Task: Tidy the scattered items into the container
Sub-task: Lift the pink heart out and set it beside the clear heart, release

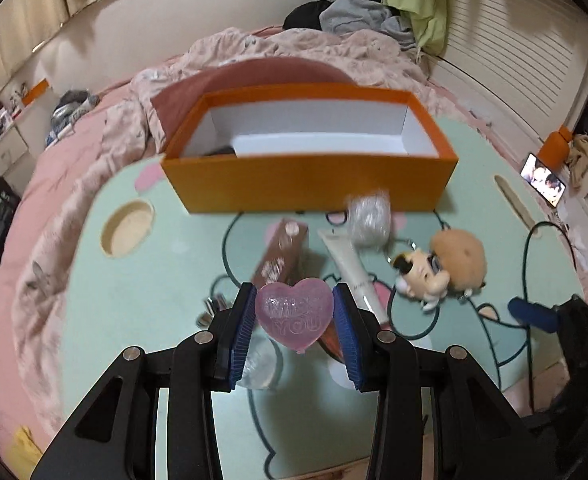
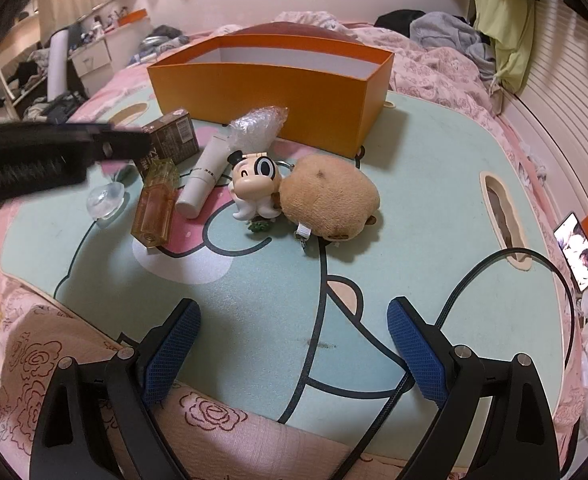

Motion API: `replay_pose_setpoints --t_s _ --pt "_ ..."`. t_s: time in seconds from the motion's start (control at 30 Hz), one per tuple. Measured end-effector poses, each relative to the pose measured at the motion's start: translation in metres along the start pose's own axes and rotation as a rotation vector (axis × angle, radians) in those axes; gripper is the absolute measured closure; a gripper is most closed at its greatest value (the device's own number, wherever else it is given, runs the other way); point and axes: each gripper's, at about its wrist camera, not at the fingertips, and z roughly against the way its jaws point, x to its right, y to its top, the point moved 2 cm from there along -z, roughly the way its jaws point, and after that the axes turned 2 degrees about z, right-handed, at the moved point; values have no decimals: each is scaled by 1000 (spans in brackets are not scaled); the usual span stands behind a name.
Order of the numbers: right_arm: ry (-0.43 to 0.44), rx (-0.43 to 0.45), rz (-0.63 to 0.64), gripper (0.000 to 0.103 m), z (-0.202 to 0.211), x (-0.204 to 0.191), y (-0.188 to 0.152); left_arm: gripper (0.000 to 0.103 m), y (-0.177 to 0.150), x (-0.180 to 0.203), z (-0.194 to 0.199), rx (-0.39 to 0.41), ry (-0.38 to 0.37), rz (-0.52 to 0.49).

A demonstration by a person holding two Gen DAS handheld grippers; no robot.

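Observation:
My left gripper (image 1: pixel 294 316) is shut on a pink heart-shaped soap (image 1: pixel 294 314) reading "MISS YOU", held above the table in front of the orange box (image 1: pixel 310 182). The box (image 2: pixel 269 88) is open, with one dark item in its left corner. On the mint table lie a brown carton (image 1: pixel 283 256), a white tube (image 1: pixel 348 264), a bubble-wrapped bundle (image 1: pixel 368 220), a cartoon figurine (image 2: pixel 255 184) and a tan plush (image 2: pixel 328 196). An amber bottle (image 2: pixel 155 208) and a clear heart (image 2: pixel 105 198) lie at the left. My right gripper (image 2: pixel 294 340) is open and empty near the table's front edge.
The mint cartoon-printed table (image 2: pixel 414 200) stands on a bed with pink quilts (image 1: pixel 73 168). A black cable (image 2: pixel 474 276) loops over its right side. A lit phone (image 2: pixel 578 252) and an orange bottle (image 1: pixel 556 146) stand at the right. Clothes are piled behind the box.

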Motion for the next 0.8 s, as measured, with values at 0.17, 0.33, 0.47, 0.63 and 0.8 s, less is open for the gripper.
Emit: replay_pose_setpoints --t_s 0.17,0.33,0.47,0.63,0.8 --pt "-1 0 2 8 0 0 0 53 -7 -3 -2 44 10 62" --pt "-8 0 9 8 0 0 0 18 -10 -5 10 88 27 68" --pt "-9 0 10 8 0 0 0 18 -16 -11 16 96 32 68" --pt "-16 -3 16 9 0 0 0 18 -34 -35 20 98 57 141" --pt "-20 -12 17 9 0 1 2 18 -56 -52 9 83 121 157"
